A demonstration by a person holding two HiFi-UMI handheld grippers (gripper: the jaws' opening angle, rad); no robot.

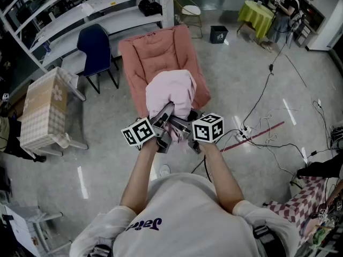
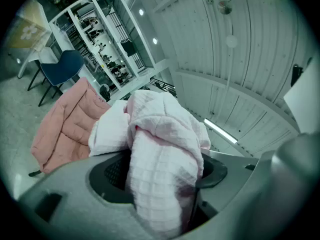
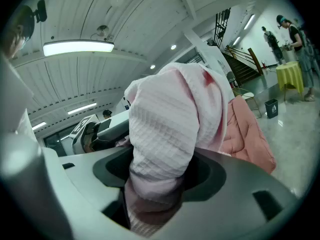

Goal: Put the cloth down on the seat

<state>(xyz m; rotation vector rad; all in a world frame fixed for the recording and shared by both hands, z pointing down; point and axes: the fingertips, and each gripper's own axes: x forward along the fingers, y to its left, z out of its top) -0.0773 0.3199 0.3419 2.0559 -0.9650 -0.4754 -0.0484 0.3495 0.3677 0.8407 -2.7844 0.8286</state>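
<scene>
Blue chair (image 1: 96, 48) beside white shelving (image 1: 110, 5)

Tips under cloth (image 1: 171, 92)
It buries the tips of left tool (image 1: 163, 119) and right tool (image 1: 181, 125), masking the seat (image 1: 161, 52) middle.

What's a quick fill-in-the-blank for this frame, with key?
1. The number of claws shut on the cloth is ___: left claw, right claw.
2. The cloth is held in the air, not yet lying on the padded ___-coloured seat.
3. The chair beside the seat is dark ___.
Missing: two; pink; blue.
</scene>
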